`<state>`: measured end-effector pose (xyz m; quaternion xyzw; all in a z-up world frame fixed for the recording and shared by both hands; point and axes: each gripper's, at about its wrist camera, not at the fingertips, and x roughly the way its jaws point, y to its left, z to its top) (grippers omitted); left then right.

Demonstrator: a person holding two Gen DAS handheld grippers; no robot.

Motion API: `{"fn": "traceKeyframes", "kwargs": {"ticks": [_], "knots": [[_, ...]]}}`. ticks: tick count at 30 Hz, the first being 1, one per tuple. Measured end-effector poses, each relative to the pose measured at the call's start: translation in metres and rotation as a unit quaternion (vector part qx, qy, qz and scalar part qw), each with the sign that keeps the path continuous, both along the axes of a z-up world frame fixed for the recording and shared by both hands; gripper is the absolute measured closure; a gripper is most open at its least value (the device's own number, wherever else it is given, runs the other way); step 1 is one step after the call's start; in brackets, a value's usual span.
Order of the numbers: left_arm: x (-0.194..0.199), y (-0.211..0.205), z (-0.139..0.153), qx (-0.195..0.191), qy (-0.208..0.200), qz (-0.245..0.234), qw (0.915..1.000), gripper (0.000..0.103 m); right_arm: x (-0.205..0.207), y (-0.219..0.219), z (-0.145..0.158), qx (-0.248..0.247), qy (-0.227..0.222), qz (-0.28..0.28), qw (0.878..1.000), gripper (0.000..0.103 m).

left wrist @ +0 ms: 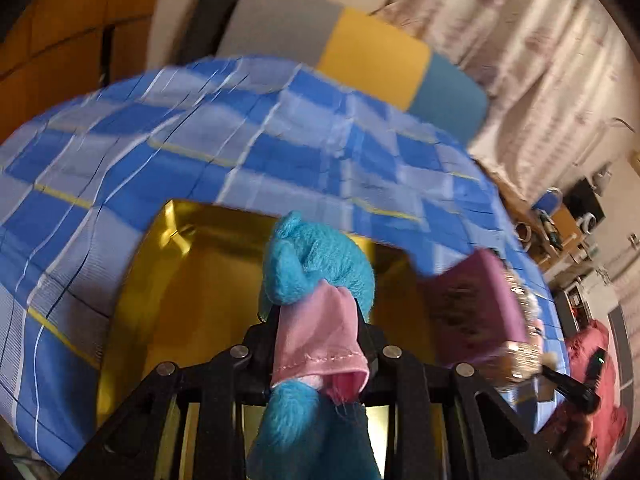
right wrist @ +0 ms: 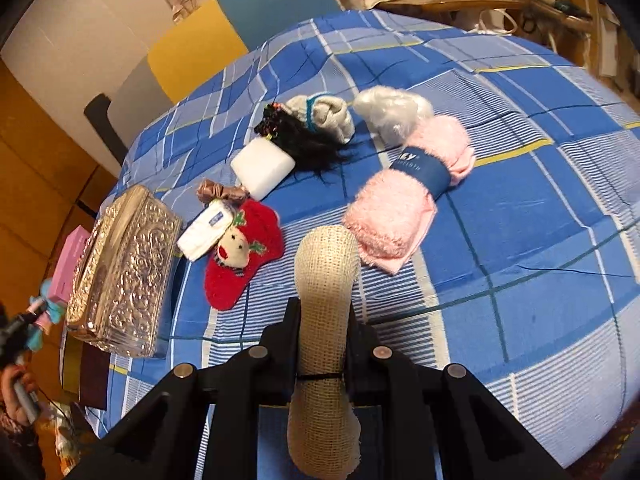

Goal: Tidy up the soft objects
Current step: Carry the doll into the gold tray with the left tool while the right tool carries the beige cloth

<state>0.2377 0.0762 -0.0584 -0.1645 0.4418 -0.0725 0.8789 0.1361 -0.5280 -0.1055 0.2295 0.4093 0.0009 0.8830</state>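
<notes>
**Two soft things in hand, a heap yet to sort**

We have both claws loaded. Our left claw (left wrist: 320, 320) pinches a blue plush toy (left wrist: 316, 268) in a pink skirt, its pads pressing into the cloth at the waist, and it hangs right over a gold box (left wrist: 192, 280) that sits open just below and ahead of the fingers. We cannot see anything lying in the box from here, so we judge this toy may be among the first to go in.

Our right claw (right wrist: 322, 336) is pressed tight on a beige mesh roll (right wrist: 324, 276), which sticks up ahead between the fingers, over the blue checked bedsheet (right wrist: 520, 240).

Plenty is left. Just ahead of the right claw lies a pink fluffy bundle (right wrist: 400, 208) with a white fluffy piece (right wrist: 392, 116) beyond it. Ahead and to the left sit a red Christmas sock (right wrist: 244, 256), a white folded cloth (right wrist: 206, 232), a white sponge block (right wrist: 262, 166), a black hairpiece (right wrist: 308, 144) and a grey knit item (right wrist: 324, 116). Far left stands a silver embossed box (right wrist: 124, 276).

So we call it early going: two items lifted, none visibly put away.
</notes>
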Motion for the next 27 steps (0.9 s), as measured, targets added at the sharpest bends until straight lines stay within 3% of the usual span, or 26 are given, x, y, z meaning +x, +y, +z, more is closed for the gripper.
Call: {"fn": "traceKeyframes", "kwargs": {"ticks": [3, 9, 14, 19, 27], "knots": [[0.014, 0.019, -0.022, 0.002, 0.026, 0.023, 0.9994, 0.075, -0.012, 0.006, 0.015, 0.003, -0.020, -0.006, 1.000, 0.085], [0.035, 0.034, -0.042, 0.030, 0.033, 0.037, 0.9983, 0.075, -0.033, 0.039, 0.044, -0.009, -0.054, 0.008, 0.998, 0.085], [0.044, 0.042, -0.053, 0.064, 0.053, 0.057, 0.9949, 0.064, -0.047, 0.073, 0.061, -0.002, -0.083, 0.025, 0.996, 0.085], [0.035, 0.050, -0.044, 0.057, 0.047, 0.060, 0.9955, 0.045, -0.054, 0.114, 0.080, 0.014, -0.107, 0.060, 0.992, 0.085], [-0.002, 0.069, -0.008, 0.070, -0.010, 0.095, 0.9930, 0.043, -0.052, 0.209, 0.116, 0.014, -0.138, 0.171, 0.975, 0.085]]}}
